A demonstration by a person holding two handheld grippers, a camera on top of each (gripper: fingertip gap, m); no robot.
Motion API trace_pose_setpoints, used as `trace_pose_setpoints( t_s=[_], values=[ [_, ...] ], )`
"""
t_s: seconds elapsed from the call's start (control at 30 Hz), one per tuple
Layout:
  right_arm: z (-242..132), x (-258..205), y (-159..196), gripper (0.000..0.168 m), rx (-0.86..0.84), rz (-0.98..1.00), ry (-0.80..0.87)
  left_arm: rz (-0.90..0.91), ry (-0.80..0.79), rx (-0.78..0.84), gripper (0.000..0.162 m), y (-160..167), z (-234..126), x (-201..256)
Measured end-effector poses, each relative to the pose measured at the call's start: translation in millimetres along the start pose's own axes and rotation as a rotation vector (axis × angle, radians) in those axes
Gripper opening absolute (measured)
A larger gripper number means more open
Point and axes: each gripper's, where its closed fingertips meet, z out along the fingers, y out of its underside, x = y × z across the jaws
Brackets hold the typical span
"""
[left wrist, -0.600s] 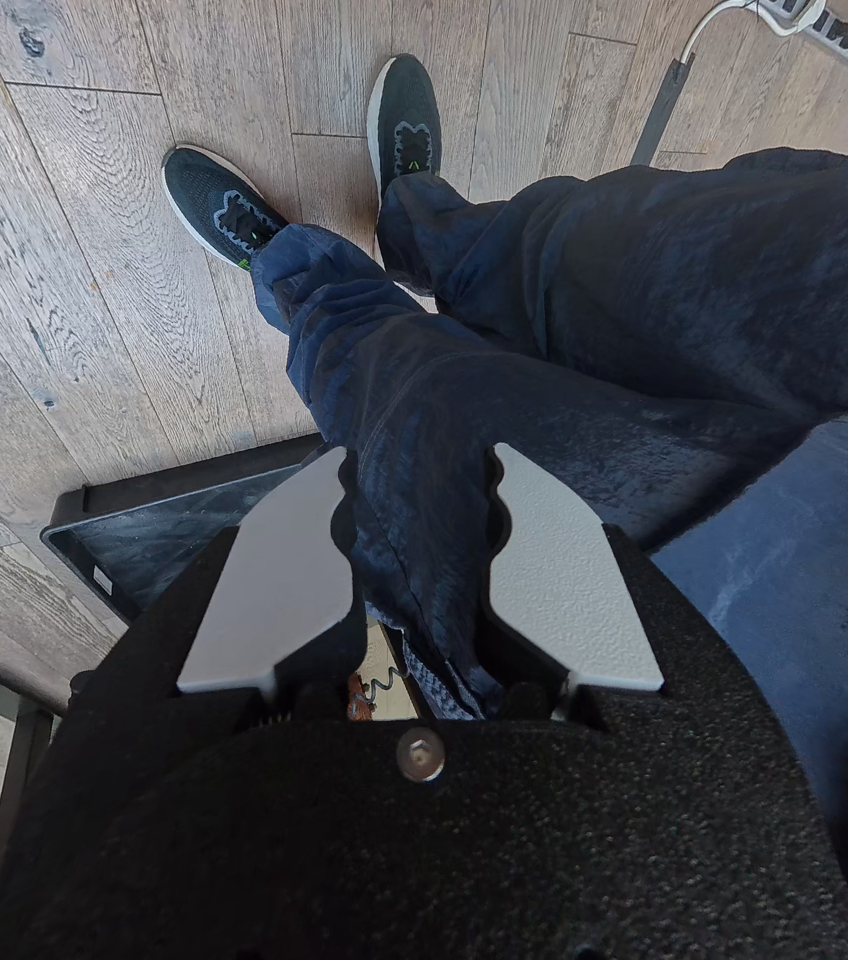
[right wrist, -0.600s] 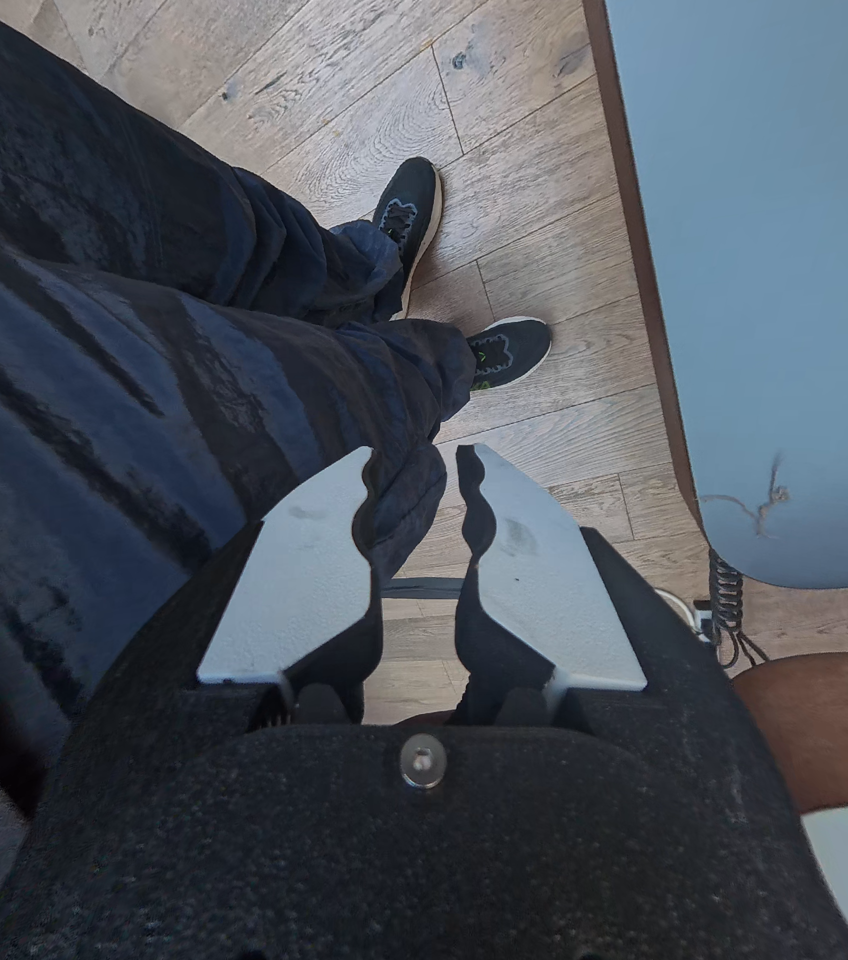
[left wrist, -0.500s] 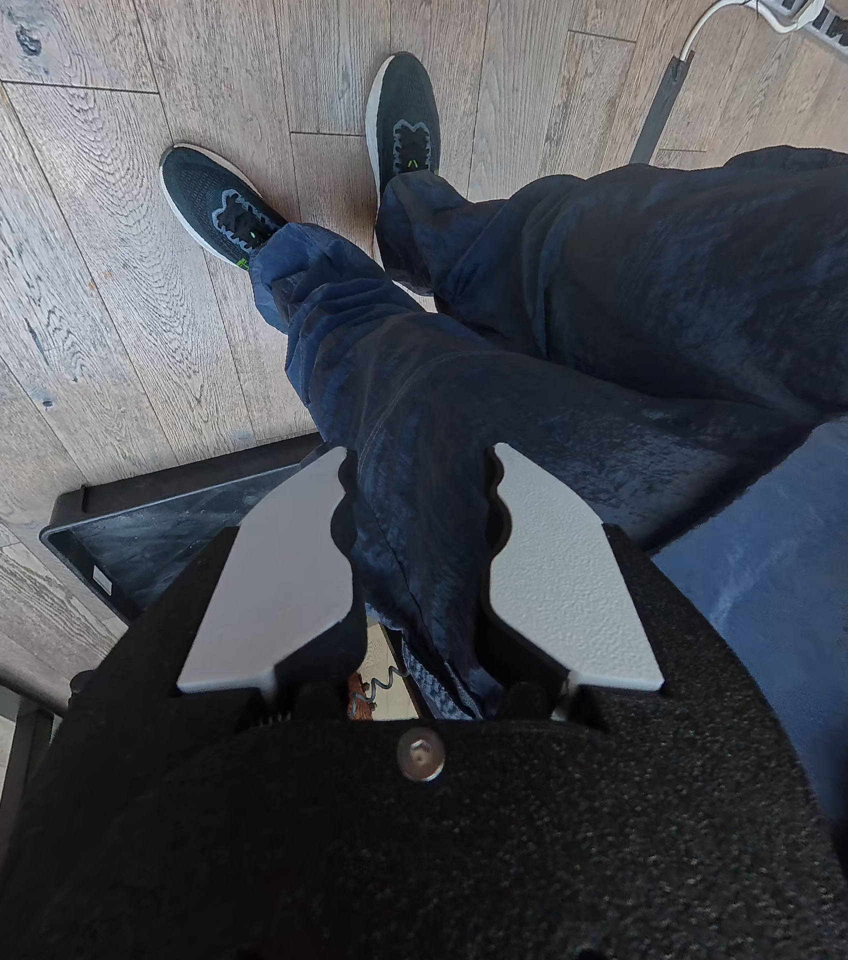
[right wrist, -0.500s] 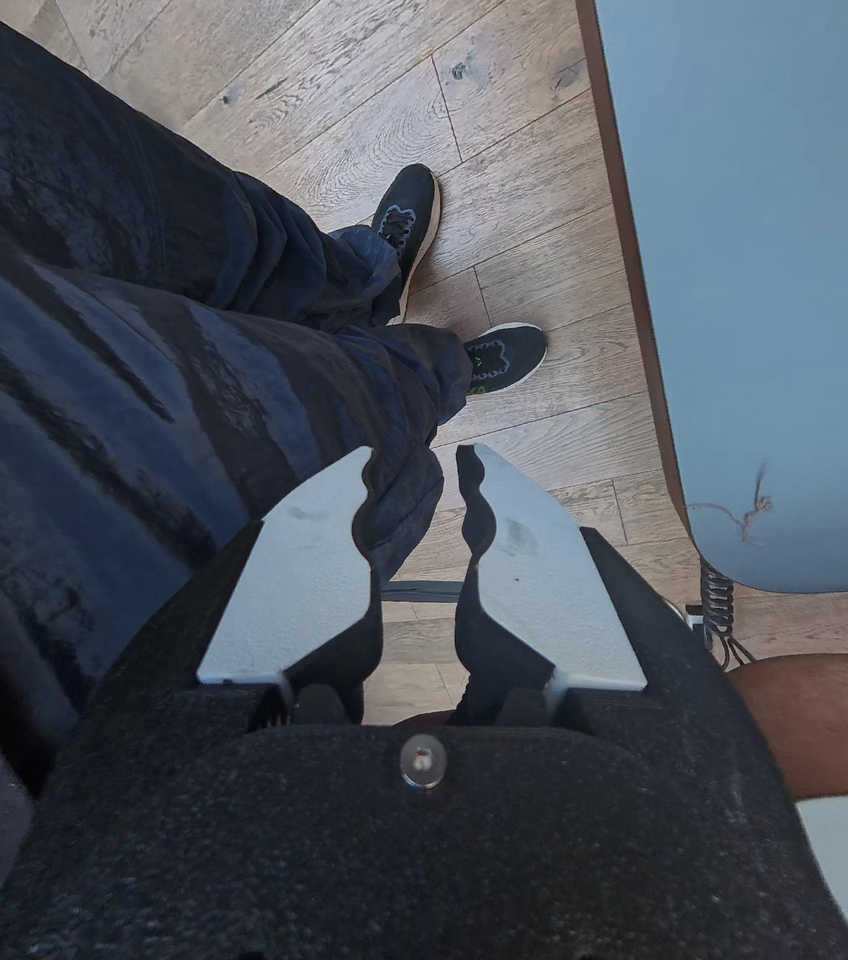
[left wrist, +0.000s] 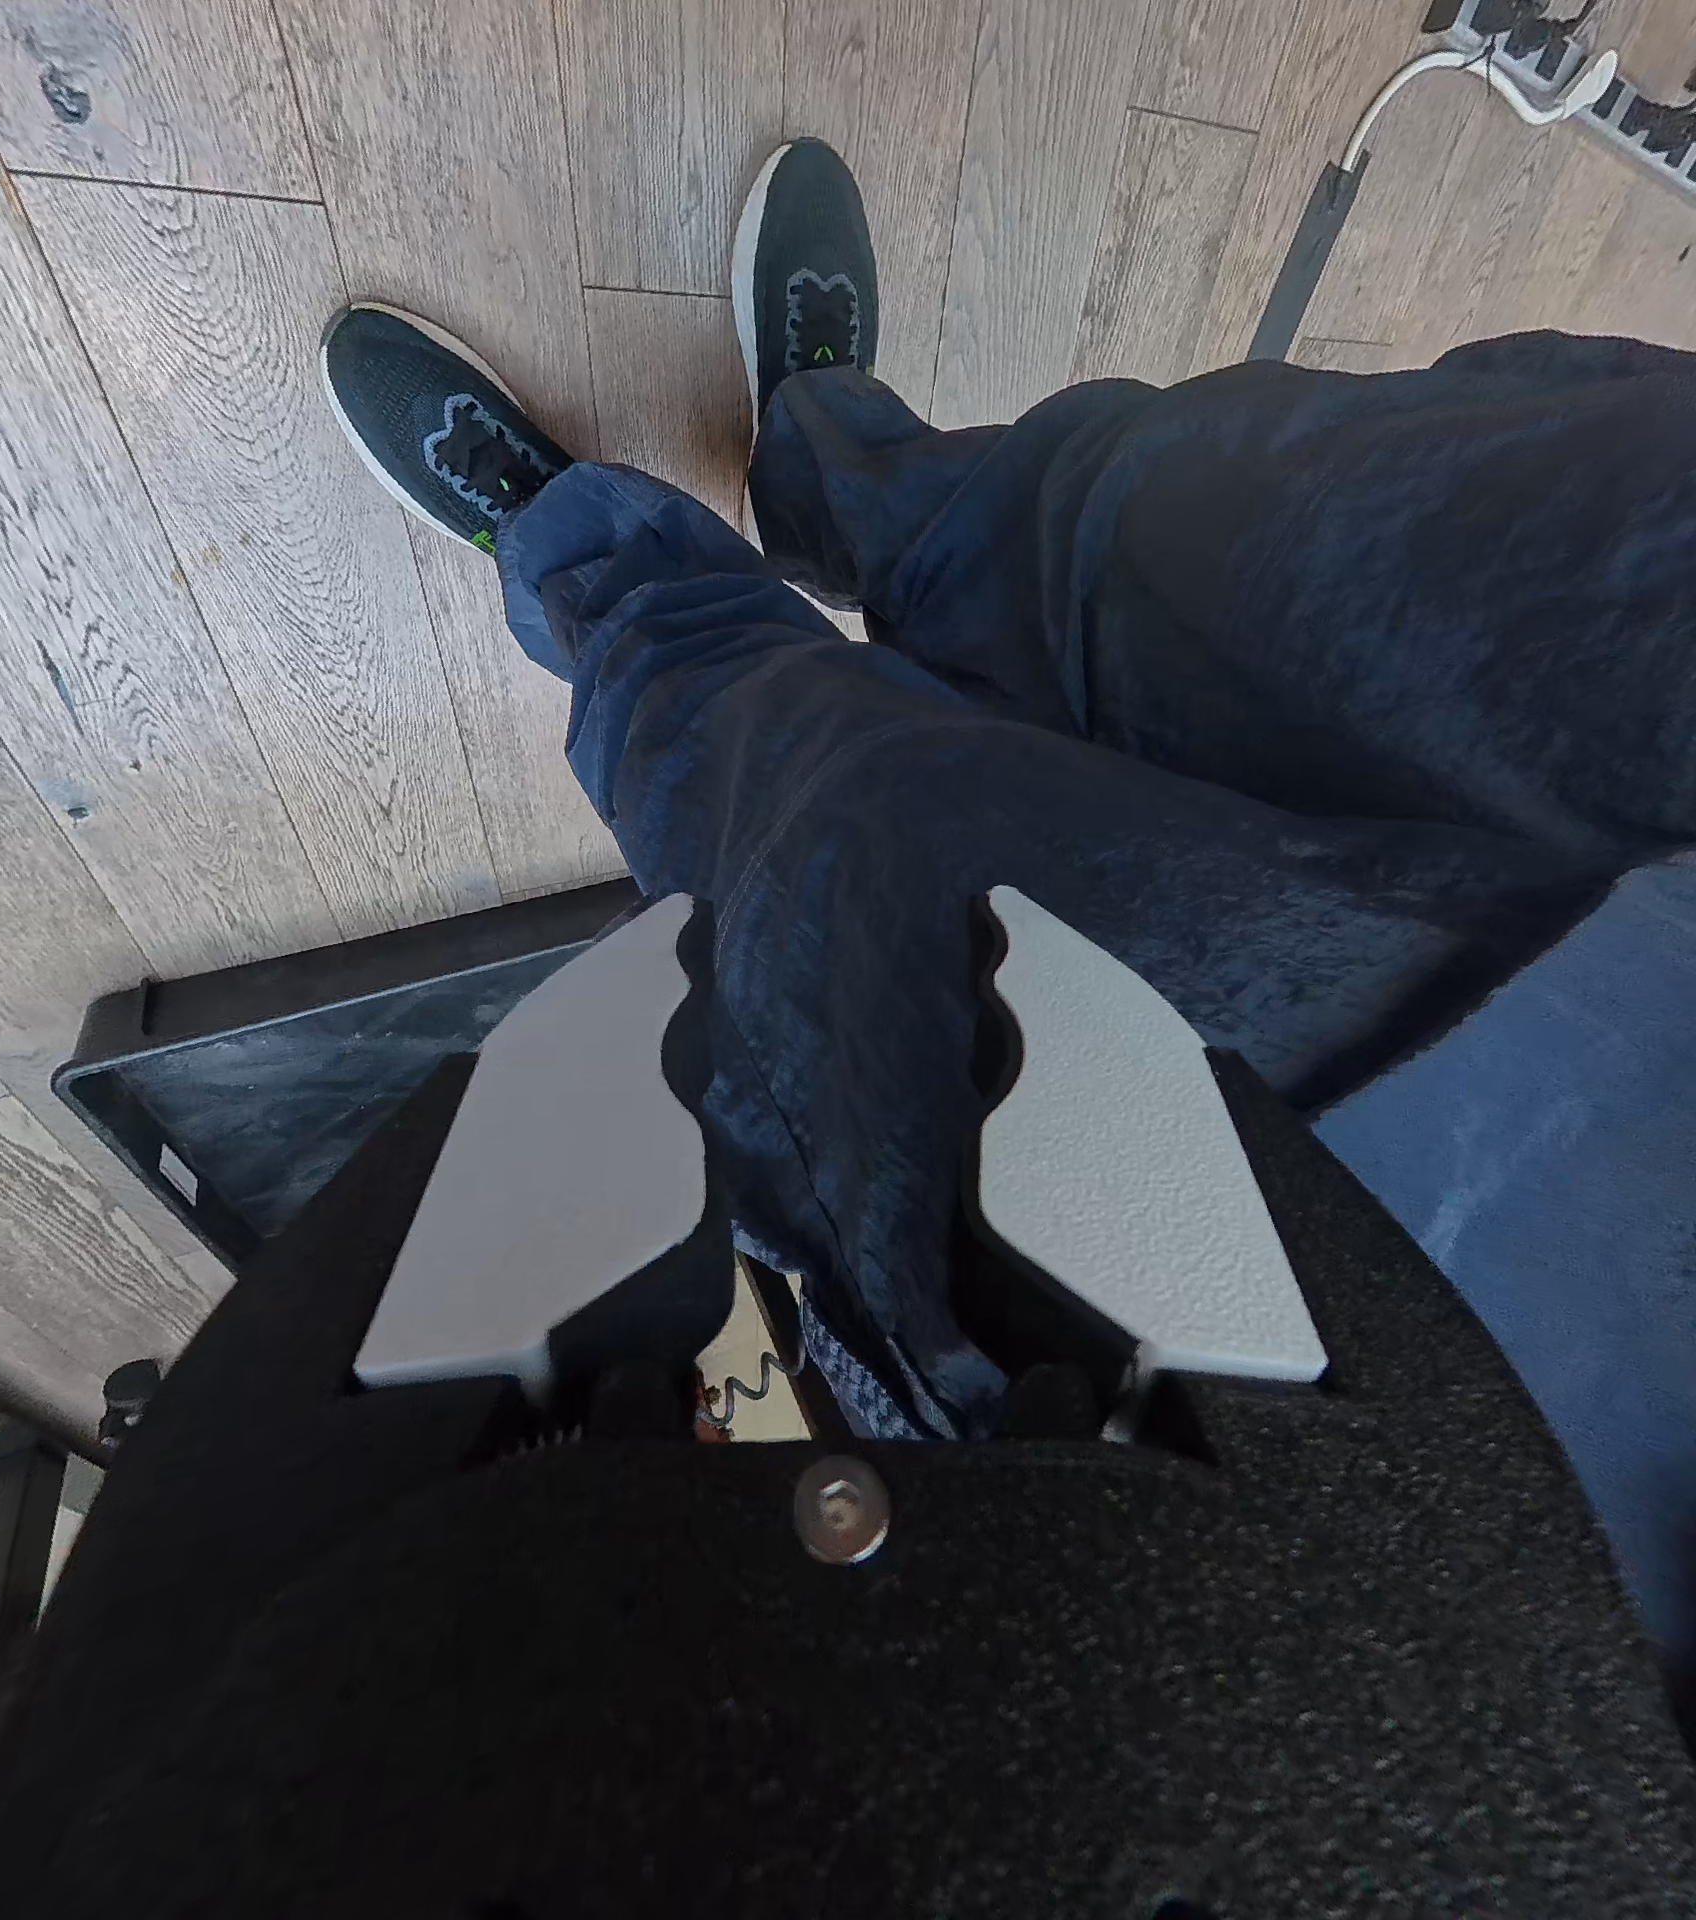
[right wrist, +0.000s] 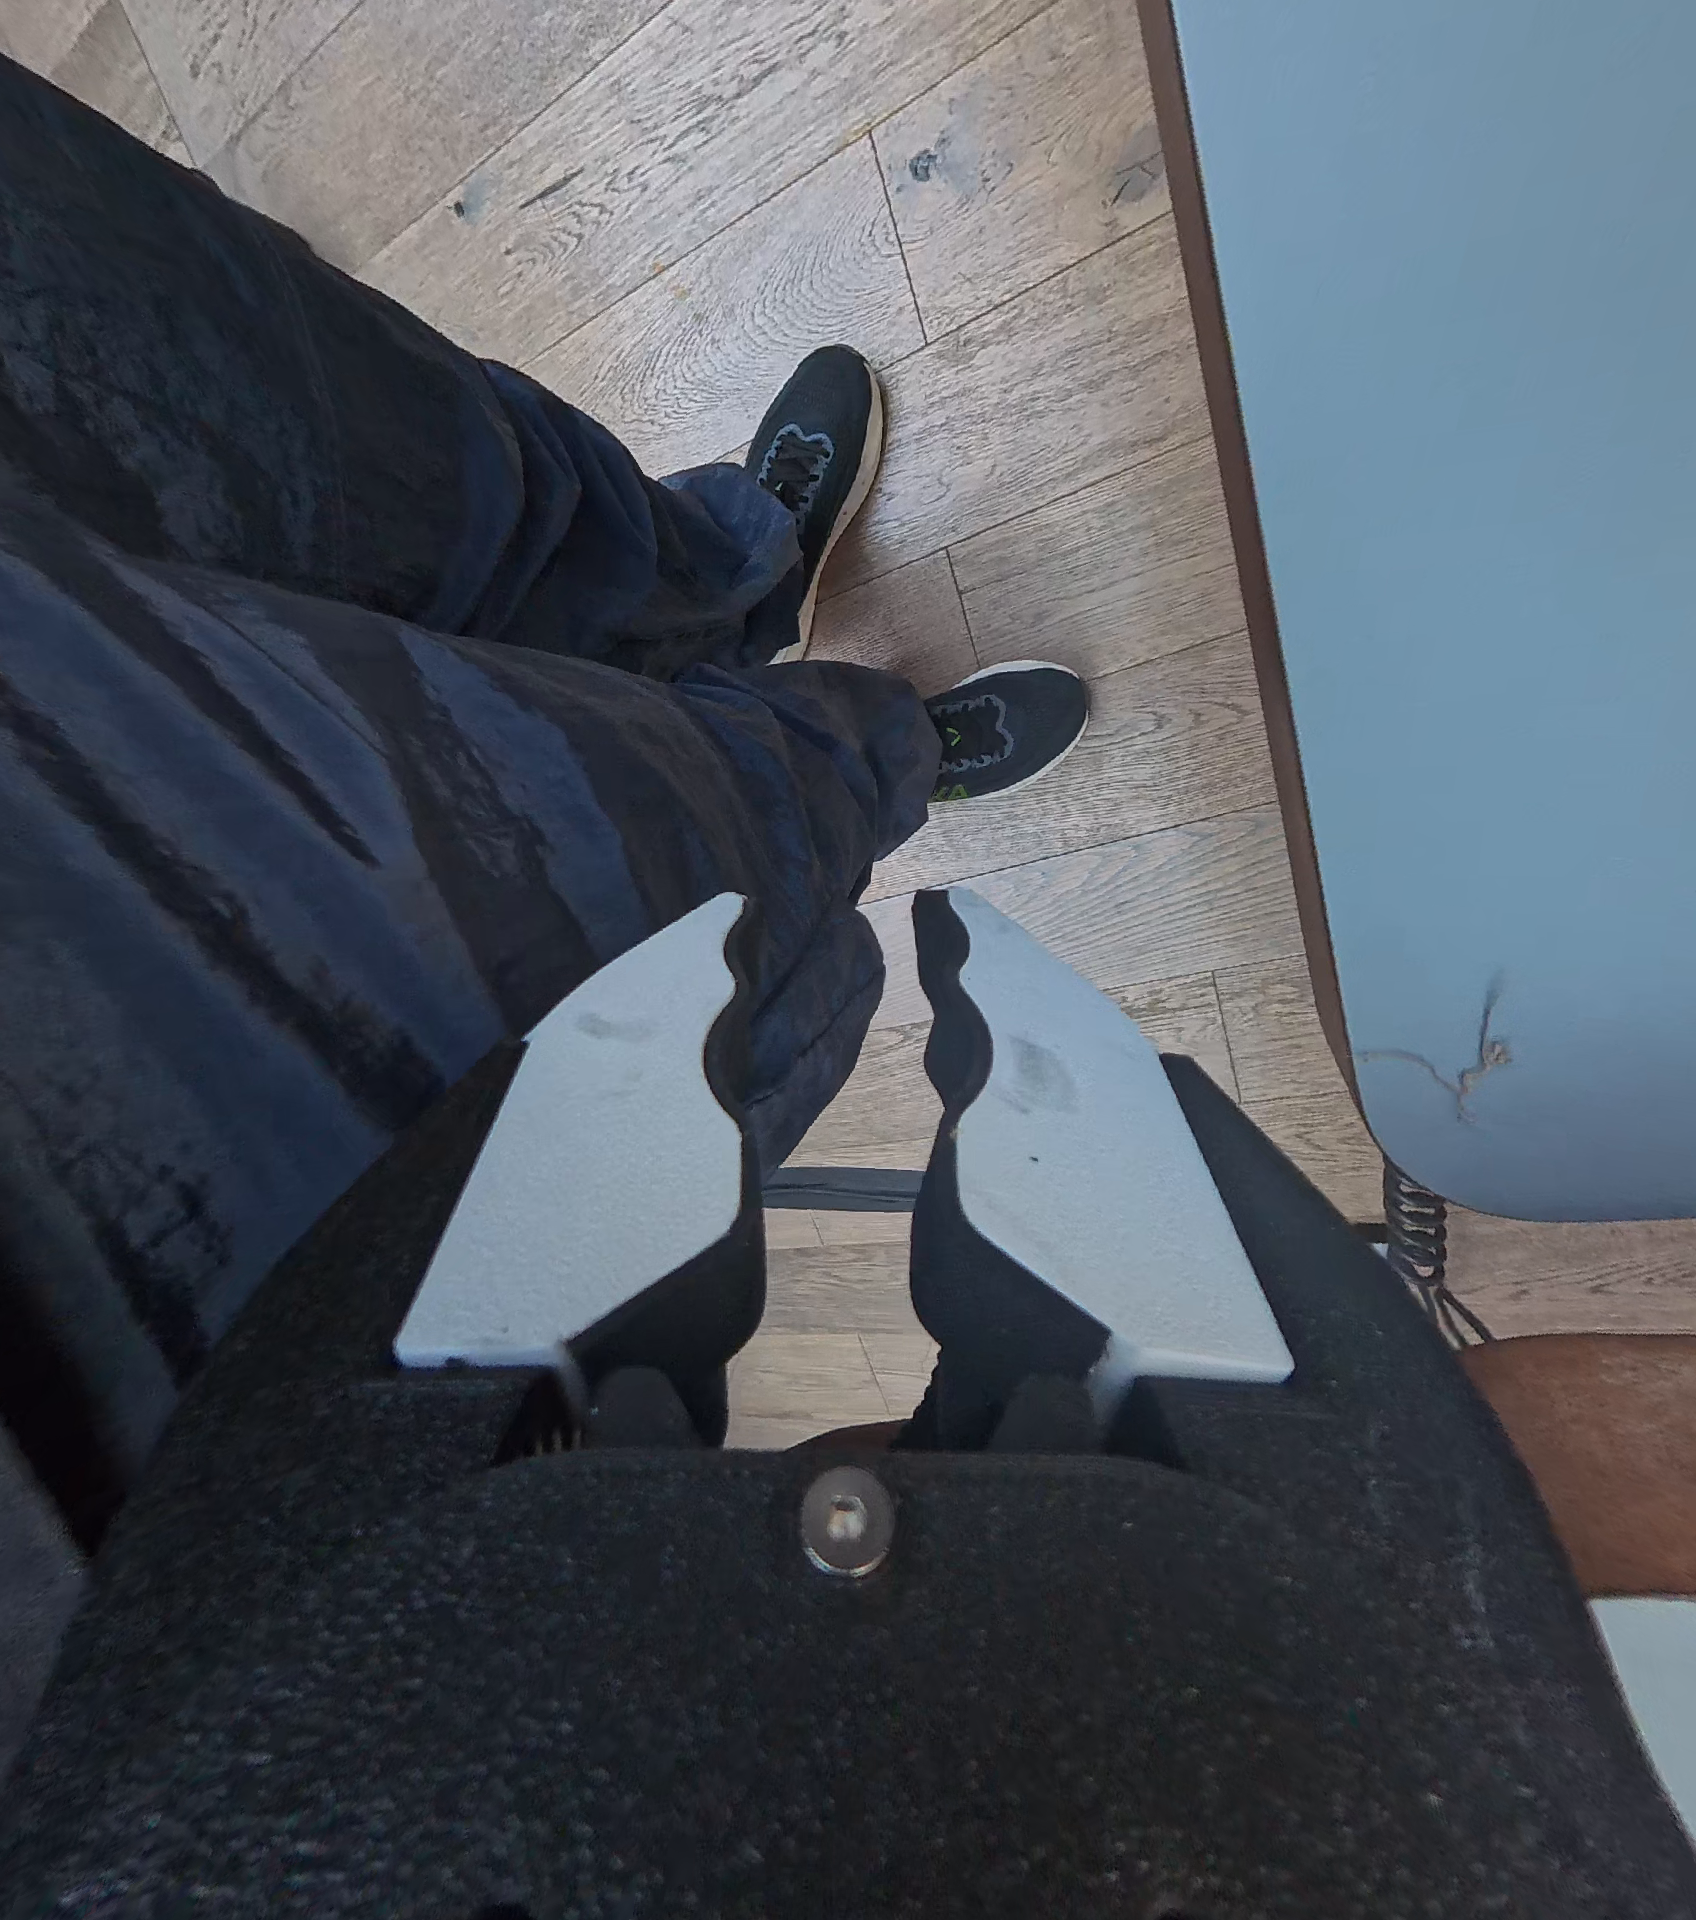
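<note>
Both grippers were empty with jaws apart: left gripper (left wrist: 839,904) hung over the person's trouser leg (left wrist: 823,831) near a black tray (left wrist: 231,1091), right gripper (right wrist: 828,909) beside a blue tabletop (right wrist: 1550,520). Snagging that loose fabric looked like the main risk.

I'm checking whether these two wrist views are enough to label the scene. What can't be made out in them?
- Left wrist view: black tray, its near part hidden by the left tool.
- Left wrist view: small coiled wire, mostly hidden behind the tool body.
- Left wrist view: power strip, cut off by the frame edge.
- Right wrist view: blue table, cut off; the right tool holds nothing.
</note>
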Motion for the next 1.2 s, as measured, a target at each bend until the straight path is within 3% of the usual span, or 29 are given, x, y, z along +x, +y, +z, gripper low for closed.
trace_pose_setpoints(
  t_s=[0.13,0.23,0.43,0.57,0.77,0.93,1.2],
  values=[
    [-10,-4,-17,0.030,0.016,-0.095,0.024,-0.008,0.006,0.007,0.048,2,1,0],
    [-33,-16,-49,0.031,0.060,-0.260,0.068,-0.019,0.008,0.017,0.048,4,0,-2],
    [-122,-55,-167,0.034,0.293,-0.530,0.225,-0.049,0.016,0.029,0.048,8,1,-8],
    [-144,-54,-247,0.040,0.319,-0.560,0.324,-0.051,0.028,0.037,0.048,8,4,-7],
    [-111,-47,-318,0.052,0.177,-0.575,0.335,-0.076,0.043,0.083,0.048,13,3,-9],
    [-66,-37,-319,0.068,-0.024,-0.606,0.299,-0.194,0.078,0.140,0.048,36,3,-24],
    [-20,-22,-319,0.074,-0.275,-0.703,0.352,-0.334,0.121,0.153,0.047,79,12,-48]
  ],
)
